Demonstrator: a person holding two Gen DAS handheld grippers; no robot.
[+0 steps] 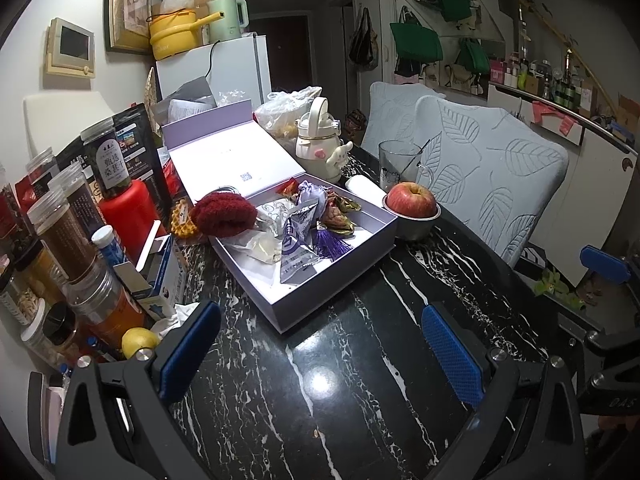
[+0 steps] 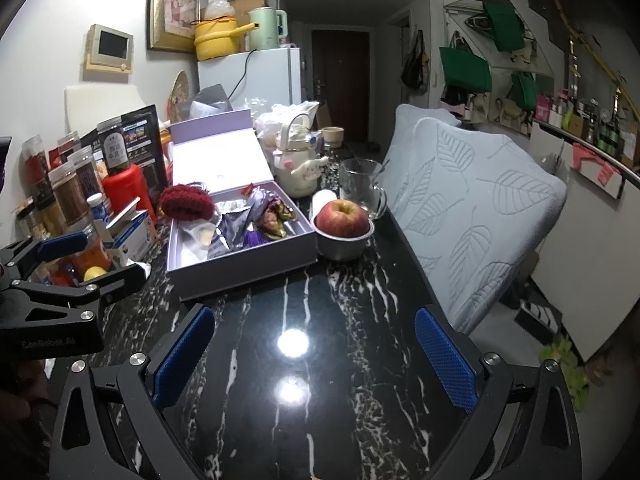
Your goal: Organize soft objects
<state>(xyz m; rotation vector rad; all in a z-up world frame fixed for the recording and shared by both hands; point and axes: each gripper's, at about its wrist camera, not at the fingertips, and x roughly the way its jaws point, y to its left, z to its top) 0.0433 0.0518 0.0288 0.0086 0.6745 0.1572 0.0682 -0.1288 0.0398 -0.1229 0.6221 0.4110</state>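
Note:
An open lavender box (image 1: 332, 284) (image 2: 240, 268) lies on the black marble table. A dark red knitted piece (image 1: 224, 214) (image 2: 186, 202) rests on its back left corner. Inside lie a purple drawstring pouch (image 1: 310, 196) (image 2: 260, 200), a purple tassel (image 1: 332, 242), a foil packet (image 1: 296, 248) and other small items. My left gripper (image 1: 320, 352) is open and empty, above the table in front of the box. My right gripper (image 2: 316, 354) is open and empty, further right, also short of the box. The left gripper also shows at the left of the right wrist view (image 2: 76, 264).
An apple in a metal bowl (image 1: 412, 210) (image 2: 342, 226) stands right of the box, with a glass mug (image 2: 362, 188) and a white character kettle (image 1: 320, 136) behind. Jars, a red bottle (image 1: 128, 210) and a lemon (image 1: 138, 342) crowd the left. Leaf-patterned chairs (image 1: 492, 176) line the right edge.

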